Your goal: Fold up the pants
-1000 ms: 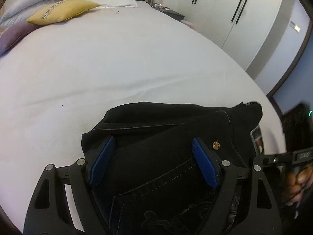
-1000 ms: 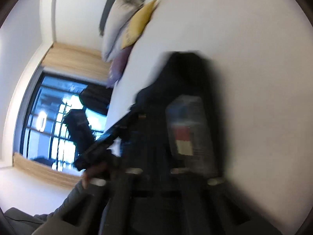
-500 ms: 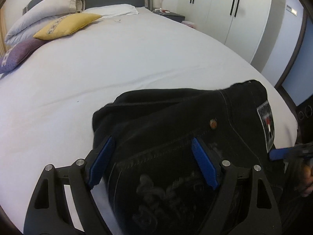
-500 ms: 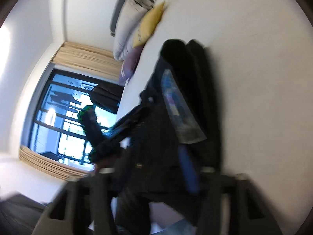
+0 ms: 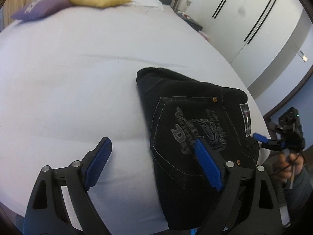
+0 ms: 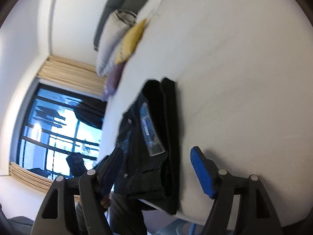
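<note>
Left gripper (image 5: 151, 160) jaws spread wide, gripping nothing, above white bed (image 5: 78, 78). Black pants (image 5: 197, 137) folded into a thick bundle near the bed's edge (embroidered back pocket up, waistband patch showing). Right gripper (image 6: 148, 168) jaws likewise released, bundle between them.

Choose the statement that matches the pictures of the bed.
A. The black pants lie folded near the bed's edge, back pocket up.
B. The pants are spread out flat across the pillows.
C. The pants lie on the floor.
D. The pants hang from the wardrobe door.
A: the black pants sit as a folded bundle on the white bed, embroidered back pocket facing up, near its edge.
</note>
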### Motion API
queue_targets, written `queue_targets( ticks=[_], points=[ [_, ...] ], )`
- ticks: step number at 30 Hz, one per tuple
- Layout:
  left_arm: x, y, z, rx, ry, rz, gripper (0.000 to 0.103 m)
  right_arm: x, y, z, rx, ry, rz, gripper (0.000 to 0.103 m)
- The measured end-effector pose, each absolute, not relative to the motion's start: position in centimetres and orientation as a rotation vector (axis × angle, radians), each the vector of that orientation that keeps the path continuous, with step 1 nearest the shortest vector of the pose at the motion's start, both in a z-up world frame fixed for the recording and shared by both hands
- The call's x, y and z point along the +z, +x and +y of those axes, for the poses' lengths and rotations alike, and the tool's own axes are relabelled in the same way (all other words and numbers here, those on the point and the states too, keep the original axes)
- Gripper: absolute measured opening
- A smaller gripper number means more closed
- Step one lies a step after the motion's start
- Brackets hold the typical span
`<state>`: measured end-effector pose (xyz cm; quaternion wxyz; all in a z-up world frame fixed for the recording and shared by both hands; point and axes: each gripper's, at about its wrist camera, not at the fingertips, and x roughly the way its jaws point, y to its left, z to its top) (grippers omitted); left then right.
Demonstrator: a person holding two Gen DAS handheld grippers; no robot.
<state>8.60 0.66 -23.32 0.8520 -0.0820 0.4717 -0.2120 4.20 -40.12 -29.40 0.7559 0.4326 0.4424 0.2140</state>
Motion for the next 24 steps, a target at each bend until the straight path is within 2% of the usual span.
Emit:
queue_targets(
  ticks=[8,9,11,12,13,14,16,20,24],
  points=[
    [-26.0,13.1,-1.1,-0.506,-0.174,1.099,0.087,-29.5,8.6,-36.4,0.482,0.855,1.063,0.073],
    [-26.0,13.3,-1.2,-0.503,-0.173,1.103,0.087,-29.5,9.0,-36.1,0.485,0.839,1.073,0.072],
    [-26.0,13.5,-1.3,-0.507,-0.160,1.109,0.086,-29.3,9.7,-35.3,0.481,0.790,1.105,0.060],
    [-25.9,13.5,-1.6,-0.514,-0.155,1.112,0.083,-29.5,9.5,-35.2,0.478,0.767,1.120,0.053],
    [-25.9,13.5,-2.0,-0.527,-0.154,1.117,0.071,-29.6,9.6,-34.8,0.467,0.730,1.134,0.047],
    [-25.8,13.4,-2.3,-0.537,-0.155,1.119,0.063,-29.6,9.7,-34.6,0.460,0.712,1.138,0.046],
    [-25.7,13.1,-3.0,-0.513,-0.131,1.113,0.058,-29.4,9.7,-34.2,0.443,0.688,1.128,0.040],
    [-24.9,12.9,-3.4,-0.516,-0.120,1.096,0.035,-28.3,8.9,-33.6,0.412,0.612,1.085,0.028],
    [-23.4,12.8,-3.9,-0.512,-0.087,1.069,0.025,-26.0,8.6,-31.7,0.374,0.442,1.044,0.022]
  ],
)
